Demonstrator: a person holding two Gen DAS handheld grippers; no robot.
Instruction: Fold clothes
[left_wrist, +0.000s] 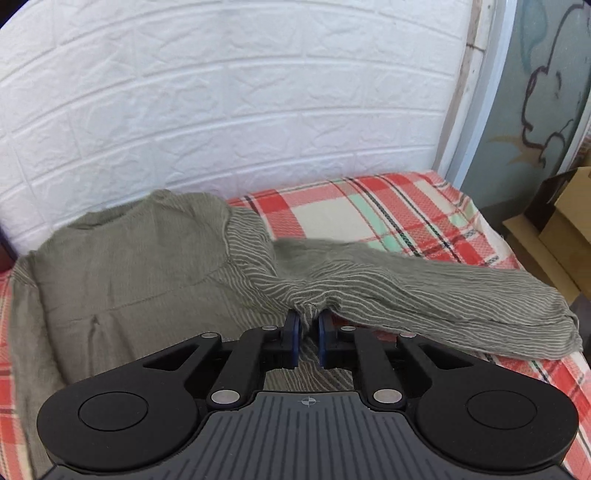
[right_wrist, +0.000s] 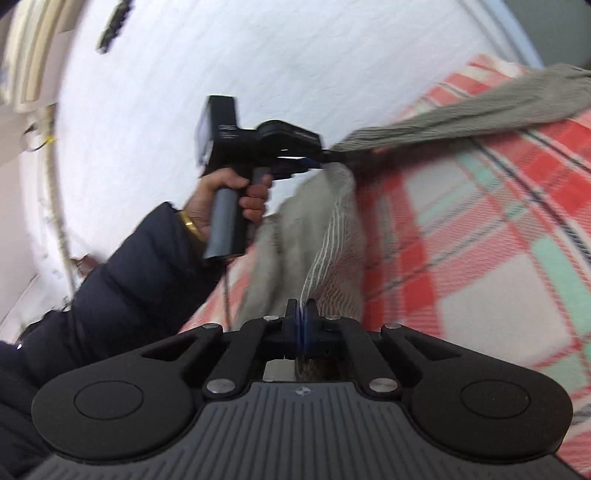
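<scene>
The grey sweater (left_wrist: 125, 266) is pinched by the left gripper (left_wrist: 306, 325) and right gripper (right_wrist: 303, 314) (both clamped tight); next, it should be folded across the plaid bed (left_wrist: 388, 214).

**Claw pinches striped sleeve**

The left claw (left_wrist: 307, 325) gripped a bunched fold of the grey-green sweater (left_wrist: 133, 266), where its striped sleeve (left_wrist: 424, 295) stretched right across the plaid bedspread (left_wrist: 369, 214), below the white brick-pattern wall (left_wrist: 221, 92).

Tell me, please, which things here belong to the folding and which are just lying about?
Belongs:
- grey-green knitted sweater with striped sleeves
- left gripper, shut on a sleeve
- right gripper, shut on the sweater

Lying about:
- red plaid blanket
- brown cardboard box
</scene>
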